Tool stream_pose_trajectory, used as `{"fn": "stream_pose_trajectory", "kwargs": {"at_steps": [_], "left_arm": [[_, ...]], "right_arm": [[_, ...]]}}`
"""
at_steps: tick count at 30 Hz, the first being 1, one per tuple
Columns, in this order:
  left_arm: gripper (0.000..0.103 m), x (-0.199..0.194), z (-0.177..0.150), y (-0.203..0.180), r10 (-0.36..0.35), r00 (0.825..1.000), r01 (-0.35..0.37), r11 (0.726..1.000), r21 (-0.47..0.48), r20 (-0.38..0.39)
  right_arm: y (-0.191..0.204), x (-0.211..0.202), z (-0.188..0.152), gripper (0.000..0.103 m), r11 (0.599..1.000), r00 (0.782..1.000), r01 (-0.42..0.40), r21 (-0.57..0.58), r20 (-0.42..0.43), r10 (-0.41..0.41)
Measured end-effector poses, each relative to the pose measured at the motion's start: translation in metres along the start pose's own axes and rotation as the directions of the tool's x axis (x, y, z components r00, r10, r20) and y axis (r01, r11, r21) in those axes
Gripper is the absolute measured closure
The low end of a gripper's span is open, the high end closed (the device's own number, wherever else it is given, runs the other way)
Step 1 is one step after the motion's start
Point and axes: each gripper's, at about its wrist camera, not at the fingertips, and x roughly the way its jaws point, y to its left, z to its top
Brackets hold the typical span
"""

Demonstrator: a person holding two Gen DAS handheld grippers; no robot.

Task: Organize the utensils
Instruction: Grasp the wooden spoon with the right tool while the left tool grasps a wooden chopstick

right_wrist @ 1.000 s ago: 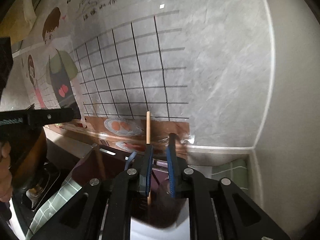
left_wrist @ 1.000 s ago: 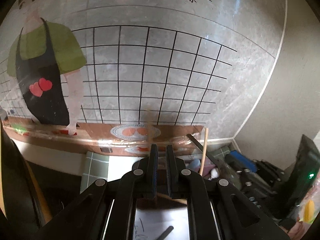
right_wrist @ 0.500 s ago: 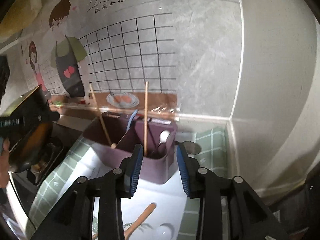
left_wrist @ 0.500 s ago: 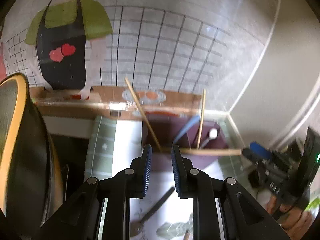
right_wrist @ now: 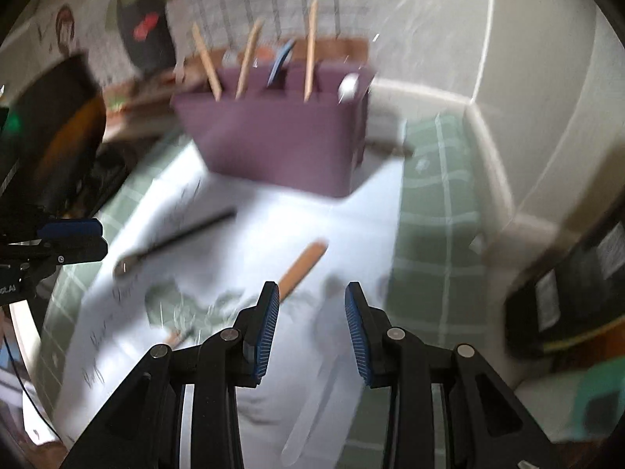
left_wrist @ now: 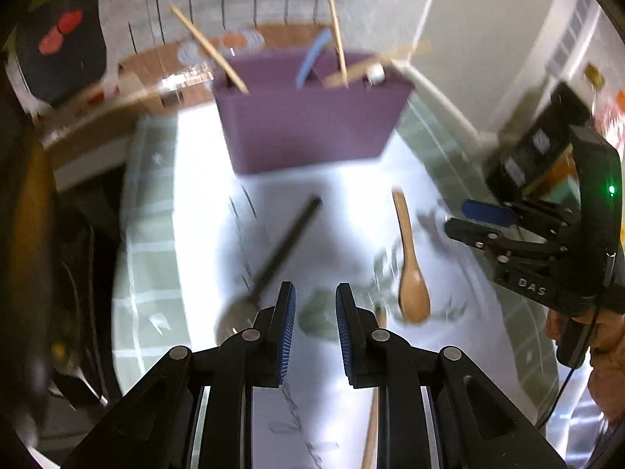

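Both grippers, left [left_wrist: 314, 322] and right [right_wrist: 311, 324], are parted and empty; the wooden spoon [left_wrist: 410, 269], lying near-to-far, seems nearer the right

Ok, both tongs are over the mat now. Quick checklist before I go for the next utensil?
1. Left tongs empty, pads apart: ok.
2. Right tongs empty, pads apart: ok.
3. Wooden spoon lying free on the mat: ok.
4. Black-handled spoon lying free, apart from the wooden one: ok.
5. Purple holder upright: ok.
6. Free compartment for the next piece: cannot tell, the picture is blurred.
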Motion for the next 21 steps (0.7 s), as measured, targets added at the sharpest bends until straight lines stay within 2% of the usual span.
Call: {"fn": "stream_pose_trajectory", "kwargs": {"at_steps": [3,4,7,8,13,18,20,21], "left_arm": [[0.080,0.008,-0.021,-0.010,-0.026,0.999,0.027,0.999,0.024,-0.047],[0.077,0.010,-0.025,-0.012,-0.030,0.998,0.032,0.999,0.033,-0.054],[0.054,0.012,-0.040,-0.020,-0.047,0.996,0.051,0.997,0.054,-0.075],[0.053,0.012,-0.045,-0.022,-0.046,0.996,0.051,0.997,0.060,-0.077],[0.053,0.009,-0.055,-0.026,-0.021,0.996,0.025,0.998,0.049,-0.085],[0.053,0.001,-0.062,-0.030,0.028,0.997,-0.024,0.999,0.046,-0.068],[0.053,-0.003,-0.065,-0.027,0.025,0.998,-0.022,0.999,0.040,-0.064],[0.053,-0.004,-0.065,-0.027,0.023,0.998,-0.021,0.999,0.038,-0.063]], "right_arm": [[0.010,0.005,-0.009,0.070,1.000,0.999,-0.028,0.006,-0.019,0.028],[0.014,0.007,-0.011,0.070,0.999,0.999,-0.038,0.008,-0.024,0.038],[0.023,0.014,-0.011,0.070,0.998,0.998,-0.050,0.031,-0.034,0.051],[0.025,0.020,-0.008,0.070,0.998,0.999,-0.032,0.049,-0.038,0.034],[0.026,0.048,0.013,0.070,0.990,0.996,0.056,0.126,-0.076,-0.046],[0.039,0.057,0.023,0.069,0.991,0.992,0.106,0.087,-0.079,-0.099],[0.045,0.056,0.020,0.072,0.993,0.992,0.106,0.049,-0.078,-0.102],[0.046,0.055,0.018,0.081,0.994,0.992,0.100,0.037,-0.078,-0.097]]}}
